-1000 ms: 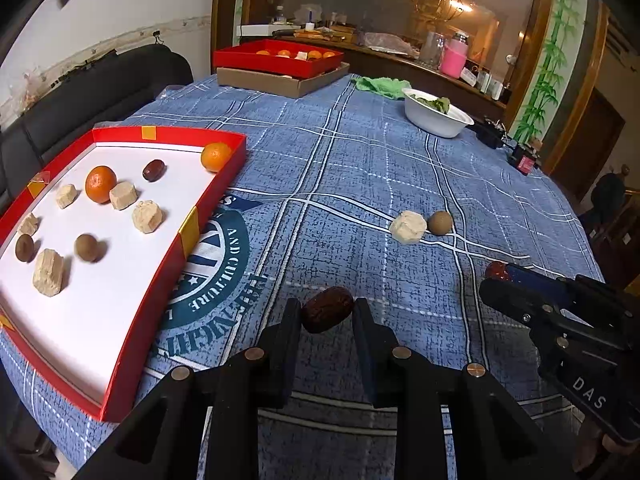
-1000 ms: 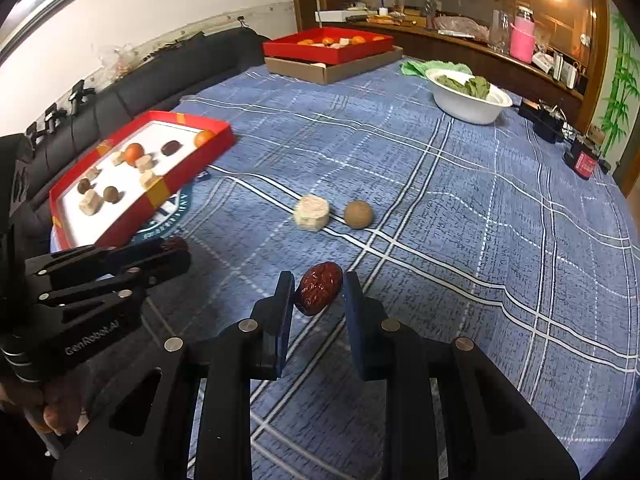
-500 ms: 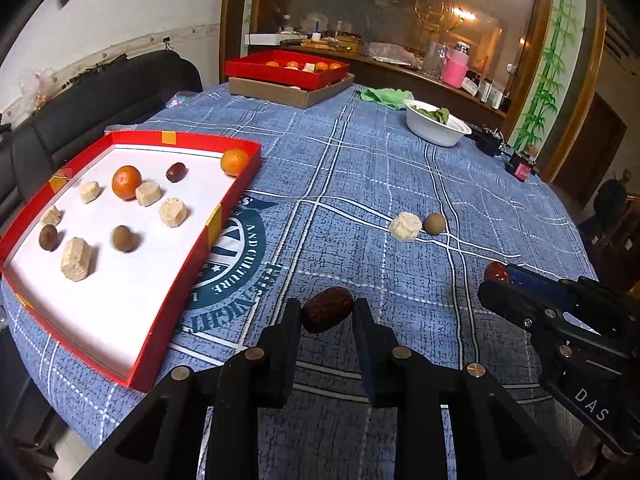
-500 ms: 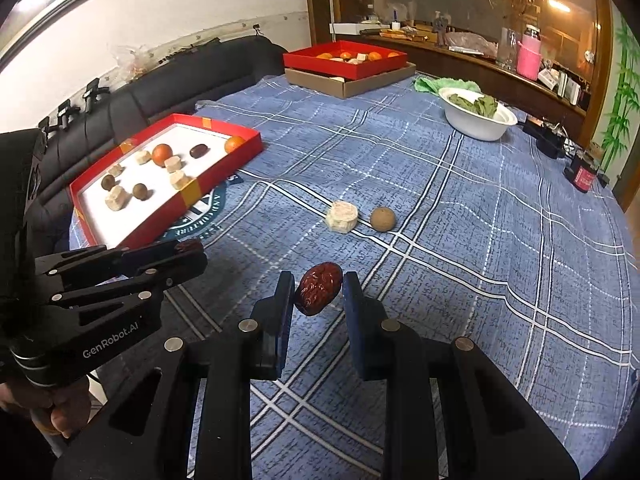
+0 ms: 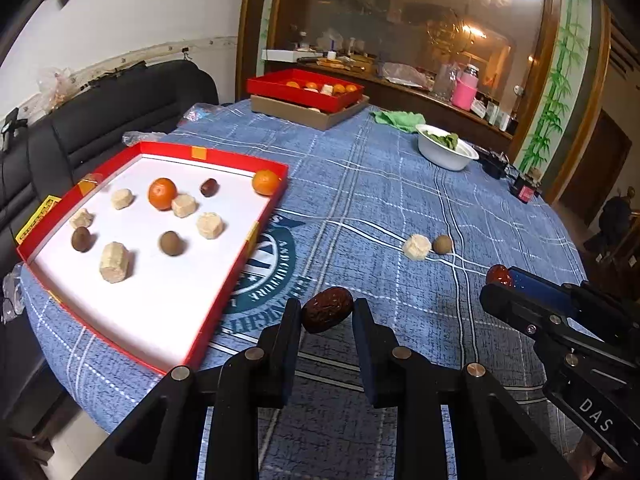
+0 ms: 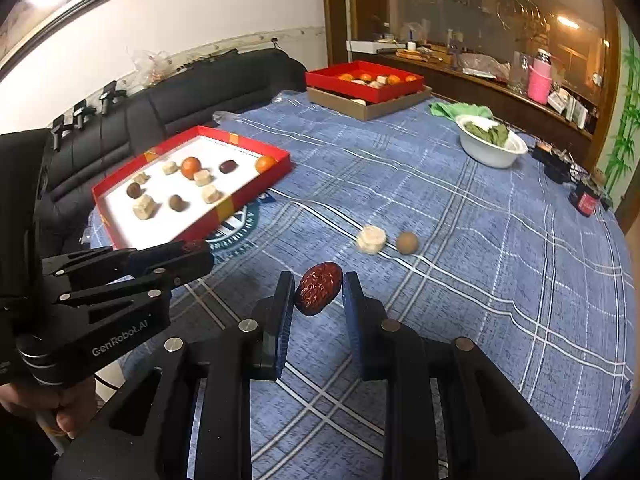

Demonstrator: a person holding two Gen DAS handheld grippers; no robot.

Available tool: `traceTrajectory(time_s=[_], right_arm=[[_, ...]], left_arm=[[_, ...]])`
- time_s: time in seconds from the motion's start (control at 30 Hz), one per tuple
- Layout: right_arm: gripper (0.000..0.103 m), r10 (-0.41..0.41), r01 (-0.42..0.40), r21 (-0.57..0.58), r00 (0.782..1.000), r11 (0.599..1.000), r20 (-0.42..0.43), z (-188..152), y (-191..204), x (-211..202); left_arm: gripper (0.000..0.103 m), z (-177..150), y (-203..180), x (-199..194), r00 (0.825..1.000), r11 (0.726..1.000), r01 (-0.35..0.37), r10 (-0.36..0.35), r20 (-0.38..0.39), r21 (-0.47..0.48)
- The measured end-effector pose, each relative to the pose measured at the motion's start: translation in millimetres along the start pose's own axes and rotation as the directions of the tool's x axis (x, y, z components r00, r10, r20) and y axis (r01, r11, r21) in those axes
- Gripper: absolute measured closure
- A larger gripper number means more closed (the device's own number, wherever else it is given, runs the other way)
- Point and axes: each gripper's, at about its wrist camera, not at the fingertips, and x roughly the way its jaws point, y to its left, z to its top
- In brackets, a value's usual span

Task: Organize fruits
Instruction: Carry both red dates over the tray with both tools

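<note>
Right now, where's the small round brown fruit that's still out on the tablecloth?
In both wrist views the brown fruit lies on the blue tablecloth just right of the pale chunk, well right of the red tray.

1. My left wrist camera looks steeply down along its fingers, close over the blue tablecloth point(image 5: 384, 208);
2. My right camera does likewise; both share the red tray point(image 5: 236, 268) point(image 6: 256, 196).

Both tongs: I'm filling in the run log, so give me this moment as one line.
left tongs: shut on dark date | right tongs: shut on red date | red tray: nearby
</note>
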Motion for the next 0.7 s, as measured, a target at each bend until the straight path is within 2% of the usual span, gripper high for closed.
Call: traceTrajectory(time_s=[0.33, 0.7], right_arm=[[0.079, 0.047, -0.045, -0.051, 0.998, 0.998, 0.040, 23.1, 29.6, -0.2], [0.079, 0.127, -0.120, -0.118, 0.991, 0.986, 0.053, 54.3, 75.0, 18.9]], left_arm=[[0.078, 16.2, 46.4, -13.1, 0.996, 0.994, -0.074, 0.078, 0.048, -0.081], [0.078, 33.6, 105.7, -9.1, 0.980, 0.969, -0.178, 0.190, 0.054, -0.169]])
